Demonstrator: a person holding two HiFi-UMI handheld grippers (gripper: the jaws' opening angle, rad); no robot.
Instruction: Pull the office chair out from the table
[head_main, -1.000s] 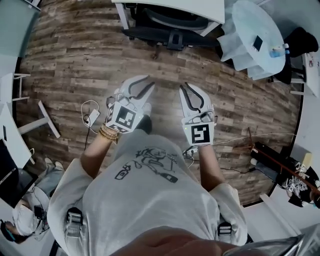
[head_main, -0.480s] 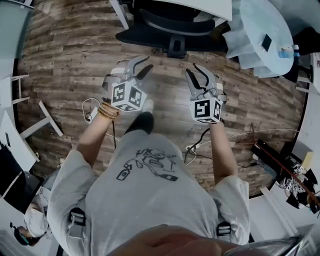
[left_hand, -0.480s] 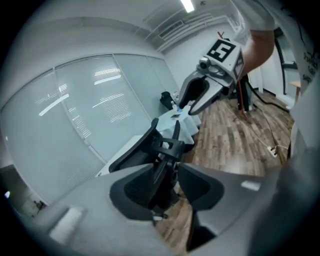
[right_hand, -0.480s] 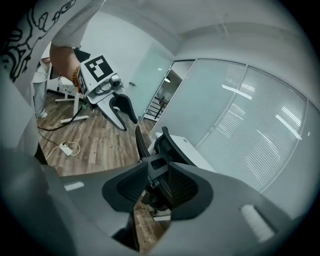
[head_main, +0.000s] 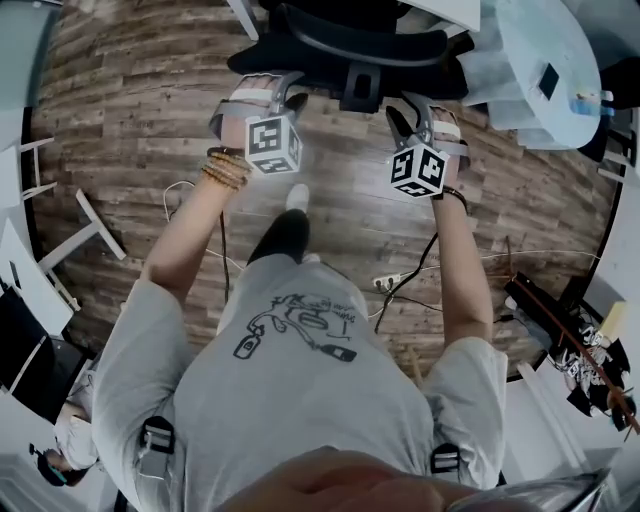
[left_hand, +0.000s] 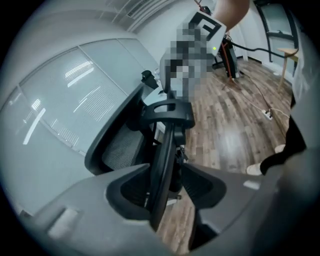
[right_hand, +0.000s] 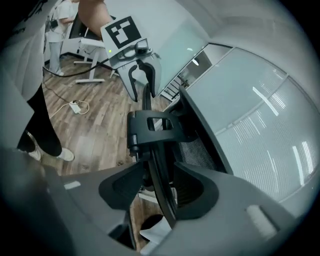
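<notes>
The black office chair (head_main: 350, 45) stands tucked under the white table (head_main: 455, 10) at the top of the head view. My left gripper (head_main: 272, 88) reaches the left part of its backrest top, my right gripper (head_main: 418, 112) the right part. In the left gripper view the thin black backrest rim (left_hand: 169, 135) runs between the jaws of the left gripper (left_hand: 165, 170); they are opening and a gap shows on each side. The right gripper (right_hand: 159, 167) straddles the same rim (right_hand: 150, 150), its jaws also opening, with the pads off it.
A round white table (head_main: 545, 60) stands at the right. A white desk leg (head_main: 95, 235) is at the left. Cables and a power strip (head_main: 390, 283) lie on the wood floor behind my hands. A glass partition (left_hand: 65, 95) backs the chair.
Both hands have moved forward from above the bare floor to the chair's backrest. Both pairs of jaws have spread wider and now straddle the backrest rim.
</notes>
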